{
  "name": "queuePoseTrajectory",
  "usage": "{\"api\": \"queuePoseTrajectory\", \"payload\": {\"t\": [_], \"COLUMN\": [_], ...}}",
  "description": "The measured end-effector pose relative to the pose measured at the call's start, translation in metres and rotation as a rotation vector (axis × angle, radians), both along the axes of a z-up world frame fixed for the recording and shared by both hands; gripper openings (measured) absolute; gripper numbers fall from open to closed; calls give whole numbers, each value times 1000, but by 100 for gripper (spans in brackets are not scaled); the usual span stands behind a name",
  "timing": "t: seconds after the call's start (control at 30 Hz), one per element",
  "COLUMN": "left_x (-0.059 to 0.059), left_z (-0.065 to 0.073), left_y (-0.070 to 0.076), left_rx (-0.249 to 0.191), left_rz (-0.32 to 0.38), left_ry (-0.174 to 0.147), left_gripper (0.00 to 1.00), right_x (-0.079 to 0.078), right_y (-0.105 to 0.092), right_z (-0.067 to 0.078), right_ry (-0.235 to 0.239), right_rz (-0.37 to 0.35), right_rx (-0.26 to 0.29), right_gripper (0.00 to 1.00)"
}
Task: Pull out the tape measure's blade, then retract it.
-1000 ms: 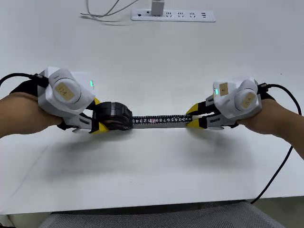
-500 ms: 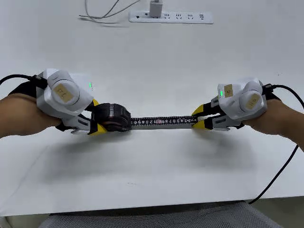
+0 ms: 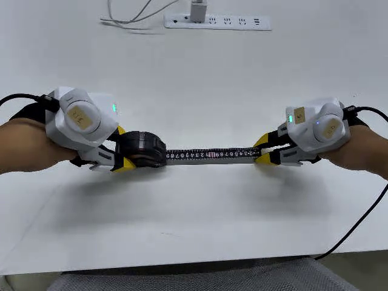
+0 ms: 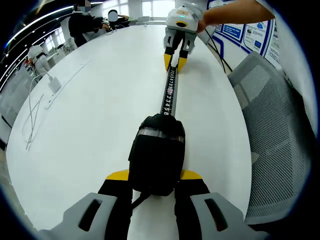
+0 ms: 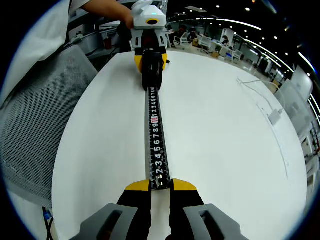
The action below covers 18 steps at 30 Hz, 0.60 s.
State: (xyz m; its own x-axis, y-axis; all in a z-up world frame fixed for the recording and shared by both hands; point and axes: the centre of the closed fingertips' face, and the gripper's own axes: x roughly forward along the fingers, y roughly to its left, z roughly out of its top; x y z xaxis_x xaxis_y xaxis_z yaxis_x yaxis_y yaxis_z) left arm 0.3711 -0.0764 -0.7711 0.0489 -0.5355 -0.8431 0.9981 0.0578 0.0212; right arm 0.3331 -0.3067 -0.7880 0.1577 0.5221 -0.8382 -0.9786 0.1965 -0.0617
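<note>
Left gripper (image 4: pixel 155 176): yellow-tipped jaws clamp black tape measure (image 4: pixel 157 150) case on both sides. Blade (image 4: pixel 169 95) (dark, numbered) runs straight over white table (image 4: pixel 100 100) to right gripper (image 4: pixel 175 62) at far end, jaws closed on blade tip. Grey mesh chair (image 4: pixel 270 125) beside table edge.

A white table (image 3: pixel 194 79) spans the head view. At its far edge lies a white power strip (image 3: pixel 218 22), with a white adapter (image 3: pixel 199 10) plugged in near its left end. White cables (image 3: pixel 130 15) loop away from the strip to the left. A grey mesh chair (image 3: pixel 182 276) sits just below the table's near edge. In the left gripper view, people (image 4: pixel 82 25) sit beyond the table's far end, and blue-and-white posters (image 4: pixel 240 32) hang on a wall. In the right gripper view, ceiling lights (image 5: pixel 250 25) run across a dim hall.
</note>
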Motion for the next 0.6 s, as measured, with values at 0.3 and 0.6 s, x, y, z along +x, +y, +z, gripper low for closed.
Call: {"api": "queuePoseTrajectory", "payload": {"t": [0.3,0.6], "left_x": [0,-1], "left_z": [0,1], "left_y": [0,0], "left_rx": [2,4], "left_rz": [-1,-4], "left_ry": [-1,-3], "left_gripper": [27,27], "right_x": [-2,-3], "right_y": [-12,-21], "right_z": [0,0], "right_ry": [3,4], "right_rz": [-1,-1], "right_rx": [-19,-35], "right_gripper": [9,9]}}
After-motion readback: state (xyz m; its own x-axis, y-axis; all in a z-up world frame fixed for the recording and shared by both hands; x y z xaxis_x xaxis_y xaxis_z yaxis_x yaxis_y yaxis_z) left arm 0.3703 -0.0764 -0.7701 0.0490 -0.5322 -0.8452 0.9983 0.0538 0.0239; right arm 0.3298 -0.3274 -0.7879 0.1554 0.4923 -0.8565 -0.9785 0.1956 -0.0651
